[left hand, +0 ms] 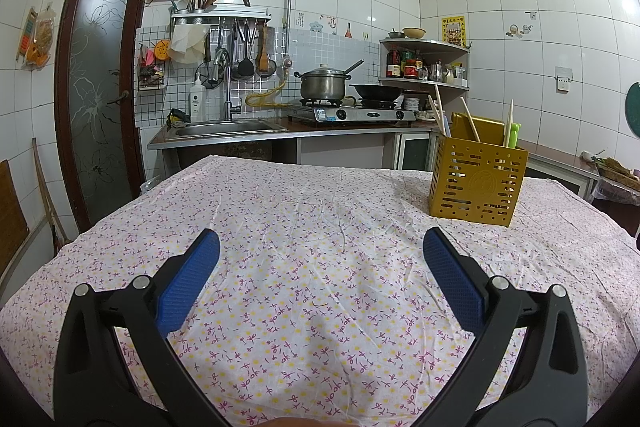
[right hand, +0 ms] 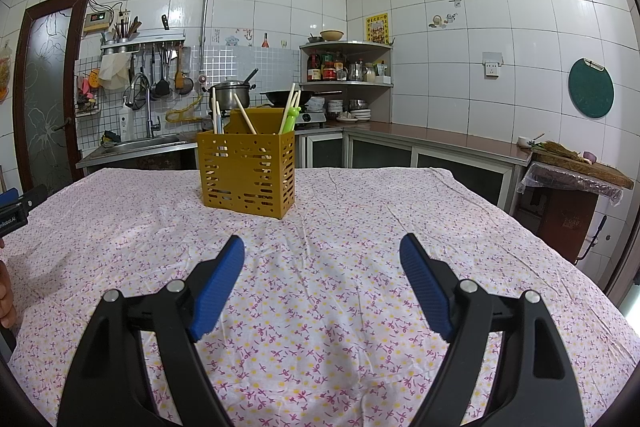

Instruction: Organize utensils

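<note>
Hovering above a table draped in a floral tablecloth [left hand: 312, 211], the left gripper [left hand: 321, 247] has its two black arms spread wide, and nothing sits between its blue ribbed pads [left hand: 188, 283]. The right gripper [right hand: 322, 253] is likewise spread wide and holds nothing; only cloth shows between its blue pads [right hand: 218, 287]. Neither gripper touches any utensil.

One utensil holder [right hand: 246, 173] stands upright on the table, directly ahead of the right gripper and well apart from it; in the left wrist view it stands off to the right, toward the far edge of the table. It is a mustard-yellow plastic box, rectangular, with walls pierced by rows of short slots and small round holes, and a round embossed emblem on one face. Rising from its open top are several pale chopsticks [right hand: 245, 115], about six, slim and leaning at different angles, plus one light green utensil handle [right hand: 290, 119] with a rounded top. The exact chopstick count is hard to tell.

The cloth is thin, white and wrinkled, printed with small purple sprigs and yellow dots.

Behind the table runs a steel kitchen counter with one sink [left hand: 224, 127], a two-burner gas stove [left hand: 352, 113] carrying one lidded steel pot [left hand: 323, 83] and one dark wok [left hand: 378, 91], against glossy white wall tiles.
</note>
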A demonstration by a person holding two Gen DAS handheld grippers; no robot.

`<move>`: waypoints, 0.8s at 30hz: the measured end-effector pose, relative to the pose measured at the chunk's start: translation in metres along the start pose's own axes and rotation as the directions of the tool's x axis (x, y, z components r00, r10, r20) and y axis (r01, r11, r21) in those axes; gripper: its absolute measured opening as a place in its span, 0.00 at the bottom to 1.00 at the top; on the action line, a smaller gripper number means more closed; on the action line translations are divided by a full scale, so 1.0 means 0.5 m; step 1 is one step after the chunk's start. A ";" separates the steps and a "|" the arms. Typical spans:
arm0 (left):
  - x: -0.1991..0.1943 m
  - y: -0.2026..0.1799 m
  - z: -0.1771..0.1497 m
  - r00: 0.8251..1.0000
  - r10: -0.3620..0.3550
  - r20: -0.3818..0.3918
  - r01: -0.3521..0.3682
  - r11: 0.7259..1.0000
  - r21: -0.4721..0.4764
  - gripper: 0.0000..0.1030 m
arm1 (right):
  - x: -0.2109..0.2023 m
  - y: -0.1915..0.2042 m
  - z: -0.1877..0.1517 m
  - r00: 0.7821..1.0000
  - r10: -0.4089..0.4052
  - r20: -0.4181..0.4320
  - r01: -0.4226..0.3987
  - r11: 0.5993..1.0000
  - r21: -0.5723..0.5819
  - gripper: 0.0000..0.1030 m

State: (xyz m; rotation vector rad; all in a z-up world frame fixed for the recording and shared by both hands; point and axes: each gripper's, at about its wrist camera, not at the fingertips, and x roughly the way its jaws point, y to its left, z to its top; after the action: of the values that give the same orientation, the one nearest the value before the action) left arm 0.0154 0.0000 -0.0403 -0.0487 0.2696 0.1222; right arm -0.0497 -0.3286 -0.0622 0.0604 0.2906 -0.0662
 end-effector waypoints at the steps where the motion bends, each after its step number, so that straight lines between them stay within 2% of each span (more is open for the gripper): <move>1: 0.000 0.000 0.000 1.000 0.000 0.000 0.000 1.000 0.000 0.95 | 0.000 0.000 0.000 1.000 0.000 0.000 0.000 1.000 0.001 0.76; 24: 0.002 0.000 -0.002 1.000 -0.004 -0.002 0.004 1.000 -0.004 0.95 | 0.000 -0.001 0.000 1.000 0.000 0.000 0.000 1.000 0.000 0.76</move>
State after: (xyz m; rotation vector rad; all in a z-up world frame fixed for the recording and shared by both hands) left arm 0.0162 -0.0002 -0.0418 -0.0533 0.2707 0.1186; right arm -0.0495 -0.3290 -0.0623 0.0609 0.2904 -0.0660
